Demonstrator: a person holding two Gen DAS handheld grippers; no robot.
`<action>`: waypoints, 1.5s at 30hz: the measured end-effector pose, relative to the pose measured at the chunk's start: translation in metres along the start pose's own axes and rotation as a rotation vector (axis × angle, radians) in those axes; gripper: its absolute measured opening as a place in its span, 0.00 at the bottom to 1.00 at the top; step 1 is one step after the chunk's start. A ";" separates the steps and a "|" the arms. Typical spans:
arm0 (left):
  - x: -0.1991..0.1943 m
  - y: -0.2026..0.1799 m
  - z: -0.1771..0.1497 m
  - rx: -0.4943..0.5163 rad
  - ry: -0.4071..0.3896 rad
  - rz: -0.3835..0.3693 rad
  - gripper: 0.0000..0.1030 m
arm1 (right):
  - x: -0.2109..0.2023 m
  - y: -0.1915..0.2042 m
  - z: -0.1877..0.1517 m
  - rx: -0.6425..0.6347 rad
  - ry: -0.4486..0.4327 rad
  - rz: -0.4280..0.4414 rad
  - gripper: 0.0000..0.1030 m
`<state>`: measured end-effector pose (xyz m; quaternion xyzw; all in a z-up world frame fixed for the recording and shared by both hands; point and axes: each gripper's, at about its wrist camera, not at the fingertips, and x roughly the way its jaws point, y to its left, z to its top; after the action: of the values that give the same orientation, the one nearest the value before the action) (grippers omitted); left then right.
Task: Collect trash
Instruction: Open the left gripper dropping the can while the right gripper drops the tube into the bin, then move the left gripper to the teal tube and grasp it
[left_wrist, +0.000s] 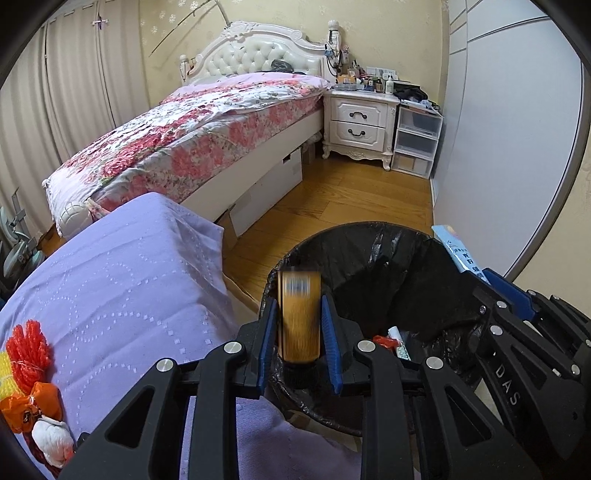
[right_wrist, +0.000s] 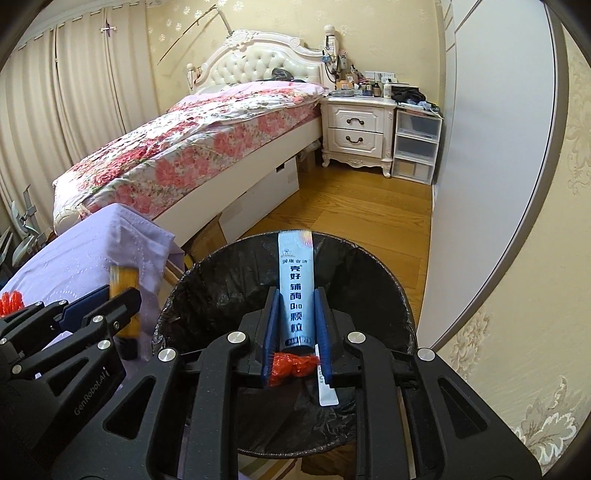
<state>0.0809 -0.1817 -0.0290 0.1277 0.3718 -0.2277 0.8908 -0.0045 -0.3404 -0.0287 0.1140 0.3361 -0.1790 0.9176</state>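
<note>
**Two pieces of trash poised over the bin**

Nearest the left wrist camera, the left claw (left_wrist: 299, 332) has an orange tube (left_wrist: 299, 314) standing between its blue pads (left_wrist: 269, 328), black cap toward the camera and barcode end pointing away. The tube looks blurred and the pads sit just beside its sides rather than clearly pinching it, so I cannot tell whether it is gripped or already slipping free. It reads as a light, fairly stiff plastic tube with a glossy, slippery skin; the best hold is across the middle of its body, above the cap, where the sides run parallel.

Close to the right wrist camera, the right claw (right_wrist: 293, 325) is nearly closed on a pale blue sachet (right_wrist: 295, 291), a flat printed stick pack whose lower end is pinched between the pads while its top stands out over the bin. It looks feather-light, limp and crinkly, so it should be pinched flat across its width, near one end, as it is now.

Just beyond both claws sits the trash bin (right_wrist: 391, 280), lined with a black bag. Inside it lie a red wrapper (right_wrist: 291, 363) and a white strip (right_wrist: 327, 393).

To the left is a surface under a lilac cloth (left_wrist: 122, 280), with more trash at its near edge: an orange net (left_wrist: 29, 350) and crumpled wrappers (left_wrist: 33, 406).

Farther off stand the bed (left_wrist: 207, 129) and nightstand (left_wrist: 360, 118).
</note>
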 end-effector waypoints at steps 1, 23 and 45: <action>0.000 0.001 0.001 -0.005 -0.001 0.005 0.37 | 0.000 -0.001 0.000 0.003 0.000 -0.002 0.22; -0.048 0.044 -0.022 -0.093 -0.032 0.069 0.73 | -0.029 0.012 -0.018 -0.025 0.005 0.020 0.47; -0.125 0.119 -0.128 -0.230 0.017 0.194 0.73 | -0.084 0.083 -0.080 -0.194 0.090 0.207 0.47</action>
<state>-0.0141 0.0108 -0.0203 0.0622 0.3889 -0.0953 0.9142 -0.0767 -0.2170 -0.0264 0.0670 0.3791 -0.0449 0.9219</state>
